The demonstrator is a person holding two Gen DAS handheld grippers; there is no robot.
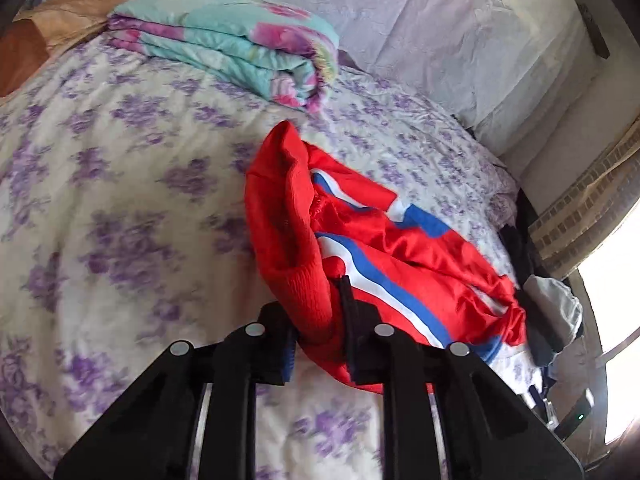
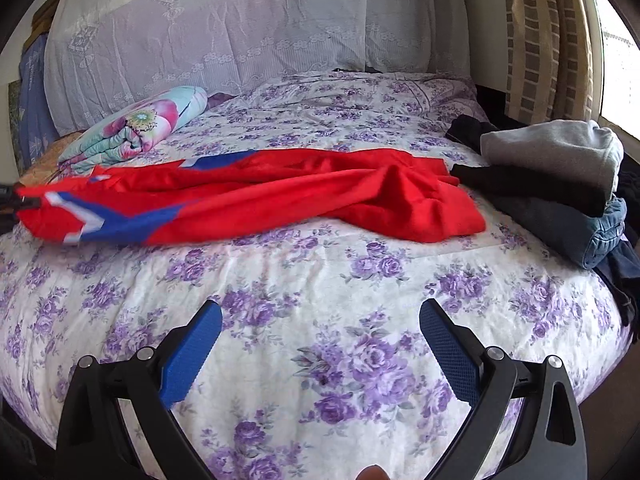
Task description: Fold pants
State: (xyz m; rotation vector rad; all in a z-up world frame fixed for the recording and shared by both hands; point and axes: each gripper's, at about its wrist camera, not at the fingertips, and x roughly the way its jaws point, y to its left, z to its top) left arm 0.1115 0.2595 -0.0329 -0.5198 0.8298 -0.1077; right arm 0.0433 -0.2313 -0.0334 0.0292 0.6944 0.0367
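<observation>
Red pants (image 1: 352,240) with blue and white stripes lie across the flowered bed (image 1: 120,200). My left gripper (image 1: 316,320) is shut on the ribbed red edge of the pants, which bunches up between its black fingers. In the right wrist view the same red pants (image 2: 280,196) stretch from left to right over the middle of the bed. A dark bit of my left gripper (image 2: 8,196) shows at their striped left end. My right gripper (image 2: 320,344) is open above the near part of the bed, short of the pants, with nothing between its blue pads (image 2: 192,356).
A folded floral quilt (image 1: 240,44) lies at the far left of the bed (image 2: 320,280) beside a lace-covered headboard (image 2: 240,20). A stack of folded clothes (image 2: 560,184), grey on top, sits at the right edge. A curtain (image 2: 548,40) and bright window stand beyond.
</observation>
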